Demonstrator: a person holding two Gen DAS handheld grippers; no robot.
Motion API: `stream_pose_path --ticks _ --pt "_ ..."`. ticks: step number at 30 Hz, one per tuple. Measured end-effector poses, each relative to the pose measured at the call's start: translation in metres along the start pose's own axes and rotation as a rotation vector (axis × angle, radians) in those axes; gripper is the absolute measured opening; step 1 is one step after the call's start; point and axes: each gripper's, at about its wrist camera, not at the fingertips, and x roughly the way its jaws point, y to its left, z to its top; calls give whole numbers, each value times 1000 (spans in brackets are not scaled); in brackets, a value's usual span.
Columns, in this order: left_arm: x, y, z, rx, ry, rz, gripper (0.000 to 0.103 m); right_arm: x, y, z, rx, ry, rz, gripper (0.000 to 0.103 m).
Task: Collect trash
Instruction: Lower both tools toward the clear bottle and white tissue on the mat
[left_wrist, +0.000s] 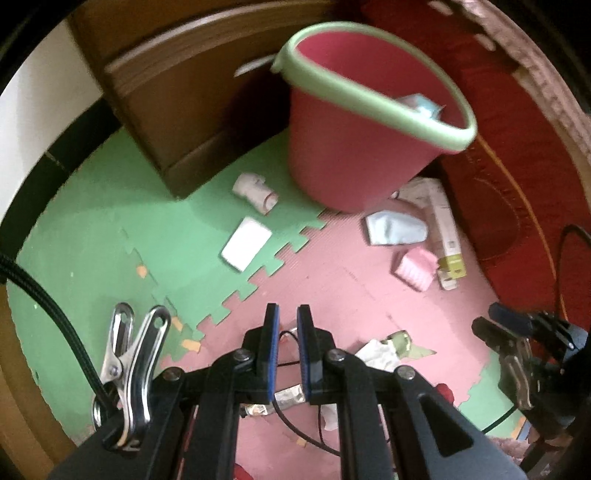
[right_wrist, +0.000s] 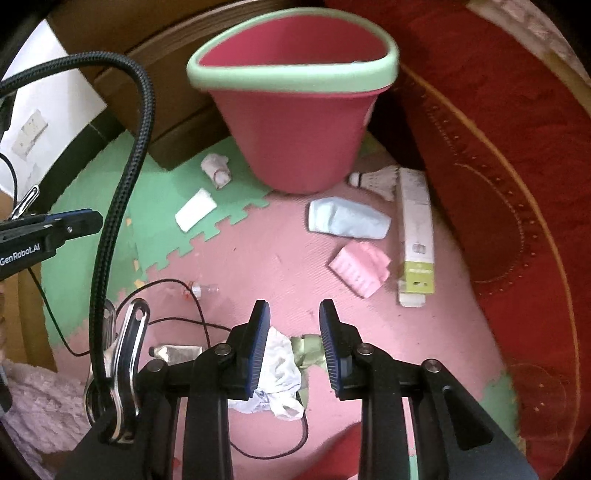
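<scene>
A pink bucket with a green rim (left_wrist: 354, 122) (right_wrist: 299, 122) stands on the foam mat; a pale blue wrapper (left_wrist: 419, 103) lies inside it. My left gripper (left_wrist: 287, 317) hovers above the mat, its jaws a narrow gap apart with nothing between them. My right gripper (right_wrist: 294, 314) is open above a crumpled white paper (right_wrist: 279, 365) and a green scrap (right_wrist: 308, 349). Around the bucket lie a white card (right_wrist: 195, 208), a small white roll (right_wrist: 217, 170), a light blue pouch (right_wrist: 347, 218), a pink packet (right_wrist: 360, 269), a long white-and-green box (right_wrist: 415, 236) and a shuttlecock (right_wrist: 376, 179).
A brown cardboard box (left_wrist: 177, 110) stands left of the bucket. A red rug (right_wrist: 498, 184) borders the mat on the right. A thin black cable (right_wrist: 177, 295), a small clear bottle (right_wrist: 201, 290) and a tube (right_wrist: 177, 352) lie near the right gripper.
</scene>
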Motion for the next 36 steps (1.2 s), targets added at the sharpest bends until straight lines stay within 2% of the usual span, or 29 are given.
stream_pose_path --ticks 15,22,27,32,36 --pt "96 63 -16 -262 203 -36 8 78 52 5 -68 133 62 29" --pt "129 80 -11 -359 241 -74 8 107 69 2 -91 199 85 29" --pt "149 88 -5 -430 256 -133 8 131 63 13 14 205 128 29" --pt "163 92 -1 -437 263 -140 8 165 54 15 188 235 224 29" --pt "180 96 -4 -450 277 -152 8 188 58 17 250 245 266 29"
